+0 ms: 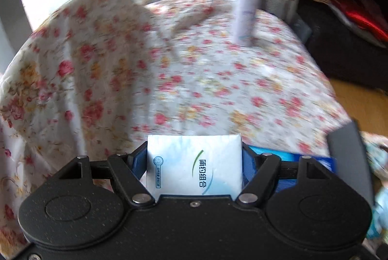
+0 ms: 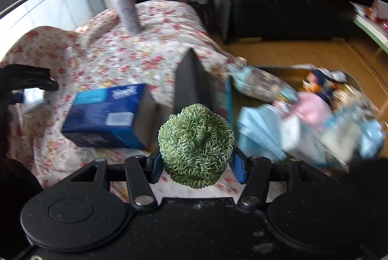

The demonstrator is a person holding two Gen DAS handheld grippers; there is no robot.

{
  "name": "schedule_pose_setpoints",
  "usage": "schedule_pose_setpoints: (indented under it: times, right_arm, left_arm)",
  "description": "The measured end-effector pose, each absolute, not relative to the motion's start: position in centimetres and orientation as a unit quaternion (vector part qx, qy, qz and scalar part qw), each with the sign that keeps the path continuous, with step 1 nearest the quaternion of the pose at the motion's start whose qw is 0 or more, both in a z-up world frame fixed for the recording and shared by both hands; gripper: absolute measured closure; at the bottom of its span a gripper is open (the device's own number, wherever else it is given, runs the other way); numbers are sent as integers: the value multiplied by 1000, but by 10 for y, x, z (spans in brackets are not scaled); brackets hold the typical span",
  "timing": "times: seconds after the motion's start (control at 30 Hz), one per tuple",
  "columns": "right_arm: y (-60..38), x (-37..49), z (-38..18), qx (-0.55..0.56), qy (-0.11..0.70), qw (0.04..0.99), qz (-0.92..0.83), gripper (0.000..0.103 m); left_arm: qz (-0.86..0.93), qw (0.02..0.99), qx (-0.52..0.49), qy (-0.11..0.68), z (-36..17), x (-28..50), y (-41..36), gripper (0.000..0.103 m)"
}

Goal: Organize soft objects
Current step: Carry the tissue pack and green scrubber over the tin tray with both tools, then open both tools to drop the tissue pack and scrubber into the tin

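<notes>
My left gripper (image 1: 194, 163) is shut on a white tissue pack (image 1: 194, 164) with green and blue print, held above the floral cloth (image 1: 206, 80). My right gripper (image 2: 196, 163) is shut on a green curly scrubber ball (image 2: 196, 144). A blue tissue box (image 2: 106, 117) lies on the cloth to its left. A bin (image 2: 228, 100) to its right holds soft things: light blue face masks (image 2: 259, 131), a pink cloth (image 2: 312, 107) and a plush toy (image 2: 317, 83). The left gripper's body shows at the left edge of the right wrist view (image 2: 26, 83).
A lavender bottle (image 1: 246, 10) stands upright at the far side of the cloth; it also shows in the right wrist view (image 2: 127, 7). A dark flap (image 2: 191, 83) rises beside the bin. Wooden floor (image 2: 303, 53) and dark furniture (image 2: 278, 15) lie to the right.
</notes>
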State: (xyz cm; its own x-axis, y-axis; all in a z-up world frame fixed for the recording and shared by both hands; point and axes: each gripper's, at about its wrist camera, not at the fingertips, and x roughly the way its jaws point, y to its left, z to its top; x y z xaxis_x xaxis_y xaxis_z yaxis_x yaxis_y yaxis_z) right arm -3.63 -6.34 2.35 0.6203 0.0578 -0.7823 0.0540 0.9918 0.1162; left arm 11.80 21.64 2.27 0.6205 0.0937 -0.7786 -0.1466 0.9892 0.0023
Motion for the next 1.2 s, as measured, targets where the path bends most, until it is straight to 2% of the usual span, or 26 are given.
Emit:
schedule_pose_setpoints:
  times: [0.53,1.2]
  right_arm:
    - [-152,-45,22,89,399,905,-119,48]
    - [-228,-9,13,105,380,902,-175,48]
  left_arm:
    - [-109,889,8,444,51,98,73,35]
    - [-164,848,43,502,13,142,-56,34]
